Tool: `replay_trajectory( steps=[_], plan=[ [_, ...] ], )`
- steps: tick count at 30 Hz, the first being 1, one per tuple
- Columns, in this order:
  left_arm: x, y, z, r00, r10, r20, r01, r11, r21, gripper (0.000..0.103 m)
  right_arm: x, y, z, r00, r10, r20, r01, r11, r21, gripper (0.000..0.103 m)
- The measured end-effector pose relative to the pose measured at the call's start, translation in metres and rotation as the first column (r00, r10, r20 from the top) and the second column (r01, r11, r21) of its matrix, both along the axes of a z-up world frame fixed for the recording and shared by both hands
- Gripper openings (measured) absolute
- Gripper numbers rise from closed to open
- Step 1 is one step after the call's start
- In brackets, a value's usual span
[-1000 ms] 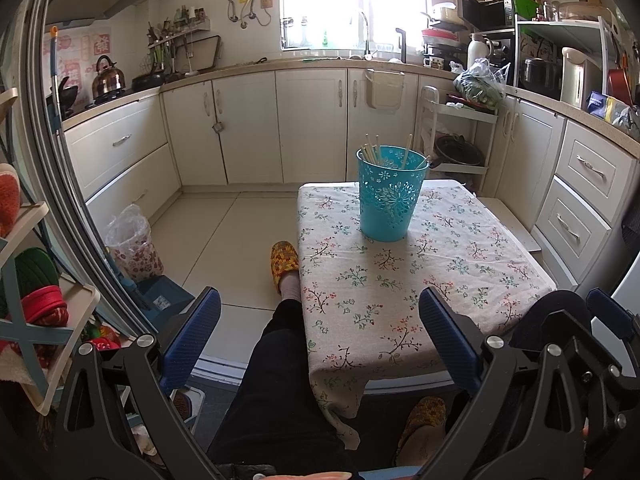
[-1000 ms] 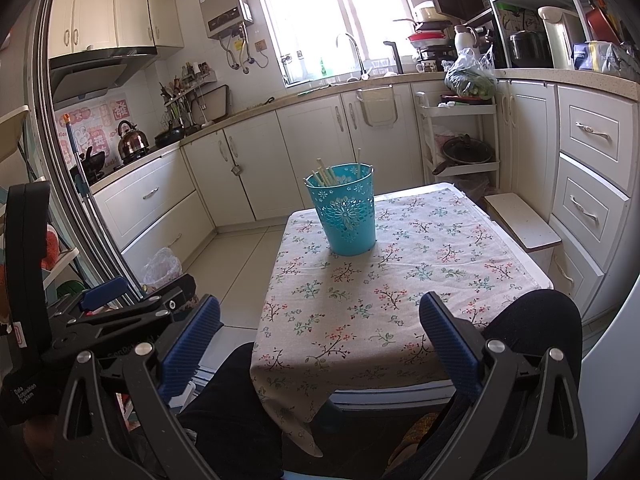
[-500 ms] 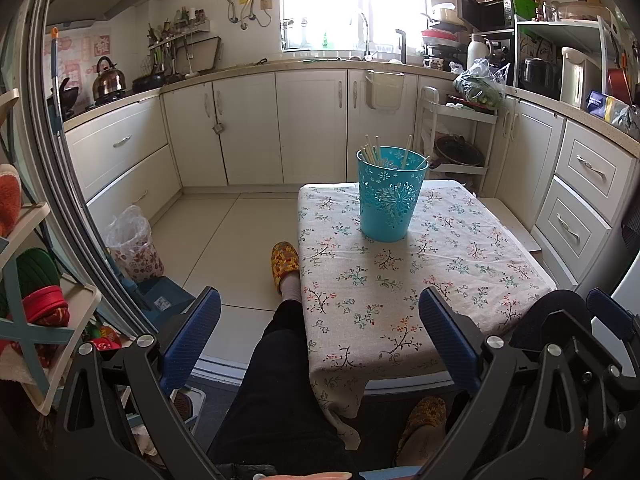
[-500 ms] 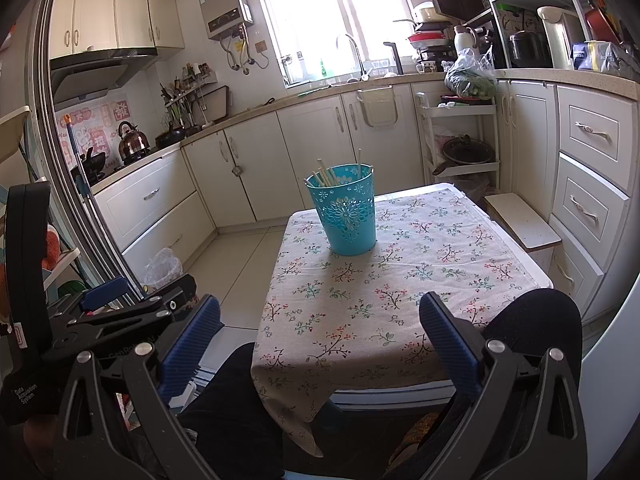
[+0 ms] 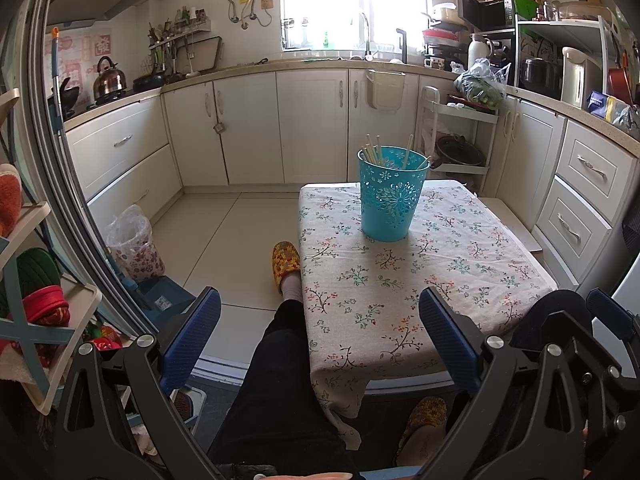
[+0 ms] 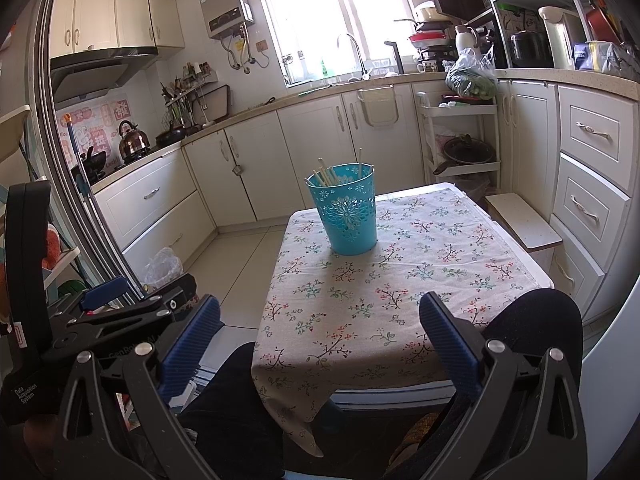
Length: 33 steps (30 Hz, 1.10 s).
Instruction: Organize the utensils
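A turquoise perforated bucket (image 5: 390,196) stands on the far part of a small table with a floral cloth (image 5: 404,288). Several pale chopsticks (image 5: 372,152) stand inside it. It also shows in the right wrist view (image 6: 346,212), with the chopsticks (image 6: 326,174). My left gripper (image 5: 320,340) is open and empty, held low over the person's lap at the table's near edge. My right gripper (image 6: 320,340) is open and empty, beside it to the right. The left gripper's body (image 6: 120,308) shows in the right wrist view.
The person's black-clad legs (image 5: 280,380) and yellow slippers (image 5: 286,262) are under and left of the table. White kitchen cabinets (image 5: 256,128) line the back and right. A shelf rack (image 5: 36,300) stands at the left, a plastic bag (image 5: 132,240) on the floor.
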State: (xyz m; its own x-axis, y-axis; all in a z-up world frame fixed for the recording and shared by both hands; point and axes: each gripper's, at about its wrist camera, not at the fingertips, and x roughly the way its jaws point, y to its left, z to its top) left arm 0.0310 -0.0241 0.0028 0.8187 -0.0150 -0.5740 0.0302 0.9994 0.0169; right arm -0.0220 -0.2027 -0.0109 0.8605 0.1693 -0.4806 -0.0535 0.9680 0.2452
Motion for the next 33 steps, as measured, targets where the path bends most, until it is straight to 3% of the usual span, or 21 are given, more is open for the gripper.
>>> replay_trajectory(
  steps=[33],
  plan=[
    [0.0, 0.0002, 0.0, 1.0, 0.0, 0.0, 0.0, 1.0, 0.0, 0.095, -0.0005, 0.0046, -0.0004, 1.0, -0.003, 0.0, 0.003, 1.0, 0.0, 0.095]
  ],
)
